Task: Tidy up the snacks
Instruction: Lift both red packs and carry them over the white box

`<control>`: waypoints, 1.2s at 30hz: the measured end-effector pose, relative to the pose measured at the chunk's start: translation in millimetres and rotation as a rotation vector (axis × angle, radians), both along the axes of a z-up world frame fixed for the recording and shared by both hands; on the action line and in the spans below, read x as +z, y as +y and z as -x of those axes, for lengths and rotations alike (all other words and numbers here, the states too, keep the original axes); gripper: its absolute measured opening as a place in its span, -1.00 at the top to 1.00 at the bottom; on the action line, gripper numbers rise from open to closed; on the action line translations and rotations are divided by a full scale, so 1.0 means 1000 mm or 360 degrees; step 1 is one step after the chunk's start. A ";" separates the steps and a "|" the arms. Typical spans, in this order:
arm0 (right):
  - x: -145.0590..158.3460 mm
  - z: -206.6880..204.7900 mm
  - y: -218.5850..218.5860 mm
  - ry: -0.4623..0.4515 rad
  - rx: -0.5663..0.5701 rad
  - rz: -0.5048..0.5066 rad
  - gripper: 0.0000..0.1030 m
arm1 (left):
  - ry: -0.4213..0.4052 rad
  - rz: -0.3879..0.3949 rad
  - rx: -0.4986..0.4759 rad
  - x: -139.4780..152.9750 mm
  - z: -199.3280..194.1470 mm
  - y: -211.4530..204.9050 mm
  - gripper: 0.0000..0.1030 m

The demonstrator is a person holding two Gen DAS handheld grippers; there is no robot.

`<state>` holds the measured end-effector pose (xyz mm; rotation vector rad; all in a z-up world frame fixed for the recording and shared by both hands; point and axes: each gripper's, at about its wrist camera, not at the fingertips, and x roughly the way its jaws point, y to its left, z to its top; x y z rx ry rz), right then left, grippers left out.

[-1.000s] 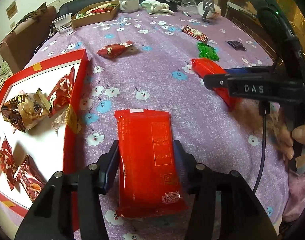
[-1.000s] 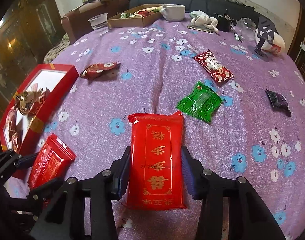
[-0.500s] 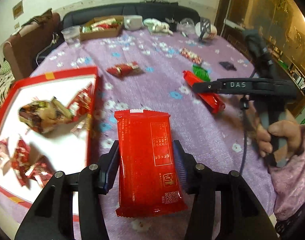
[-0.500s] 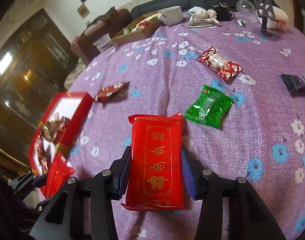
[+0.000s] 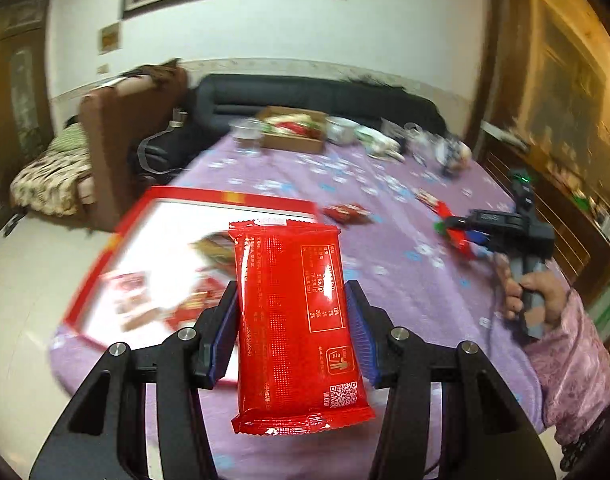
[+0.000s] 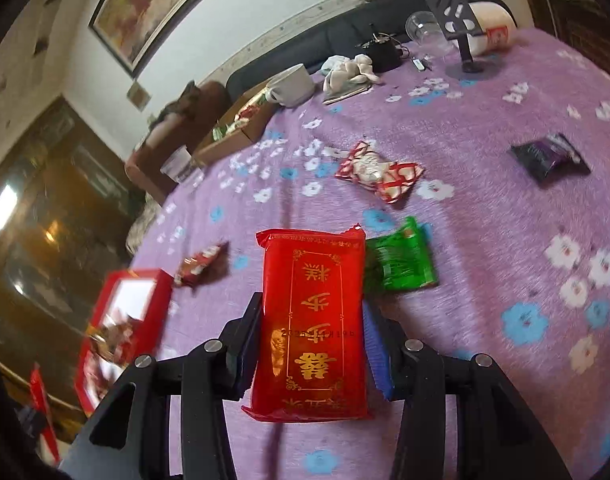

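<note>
Lifted off the purple table [image 5: 405, 292] since a second ago: left gripper [image 5: 291, 332] clamping a red snack pack [image 5: 293, 320] above the red box [image 5: 117, 240]; right gripper [image 6: 313, 344] pinching a gold-lettered red pack [image 6: 311, 320].

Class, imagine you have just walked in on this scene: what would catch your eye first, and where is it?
First, the two red snack packs: one clamped in the left claw above the red box, the other, with gold lettering, clamped in the right claw above the purple flowered tablecloth. Next, the loose snacks on that cloth: a green packet beside the gold-lettered pack, and a dark one far right.
</note>
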<state>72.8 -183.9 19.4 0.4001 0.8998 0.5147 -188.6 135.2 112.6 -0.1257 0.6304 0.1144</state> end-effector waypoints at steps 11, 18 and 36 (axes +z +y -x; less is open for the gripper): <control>0.090 0.032 0.204 -0.0158 0.0568 -0.0382 0.10 | -0.0125 0.0026 0.0480 0.013 0.076 0.099 0.04; 0.096 0.072 0.324 -0.0120 0.0896 -0.0408 0.10 | -0.0140 0.0037 0.0537 0.004 0.082 0.119 0.04; 0.041 0.070 0.368 0.0028 0.0873 -0.0052 0.10 | -0.0107 0.0110 0.0551 -0.008 0.082 0.139 0.04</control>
